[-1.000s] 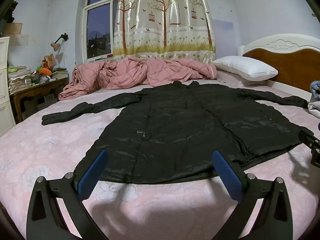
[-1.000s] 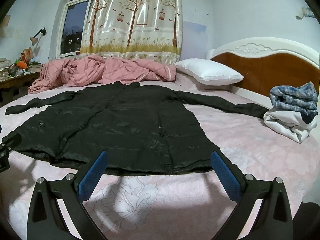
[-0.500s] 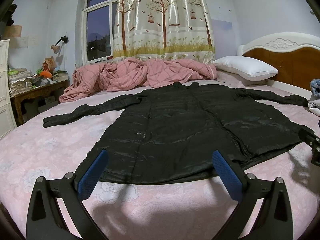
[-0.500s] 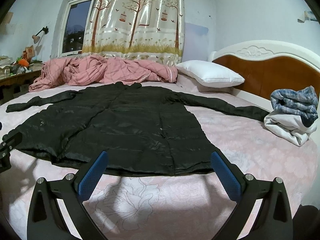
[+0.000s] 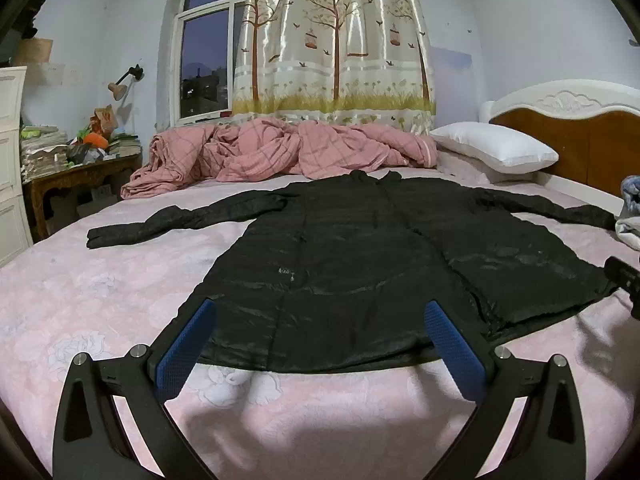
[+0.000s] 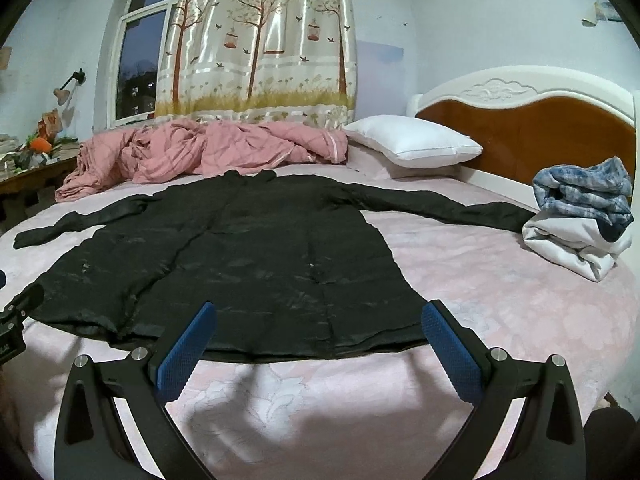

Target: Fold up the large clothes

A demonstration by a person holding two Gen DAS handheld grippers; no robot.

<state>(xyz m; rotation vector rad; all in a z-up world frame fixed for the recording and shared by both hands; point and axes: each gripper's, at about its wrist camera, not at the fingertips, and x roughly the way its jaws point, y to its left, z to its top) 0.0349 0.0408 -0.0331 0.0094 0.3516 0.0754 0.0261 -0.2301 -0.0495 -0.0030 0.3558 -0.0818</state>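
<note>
My left tongs [image 5: 320,340] and right tongs [image 6: 318,340] hang spread wide and empty just short of the hem of a long black coat [image 5: 360,256], which lies flat, sleeves outstretched, on the pink bed [image 5: 100,300]. Folded clothes [image 6: 580,220] sit beside its right sleeve.

One black coat [image 5: 360,264] at mid-frame. One pink quilt [image 5: 280,152] behind it, one white pillow [image 5: 492,148] at upper right. Two folded garments [image 6: 580,216] stacked at the right edge (blue over white). One curtain [image 5: 336,40], one window [image 5: 204,64], one lamp [image 5: 120,86], upper left.
</note>
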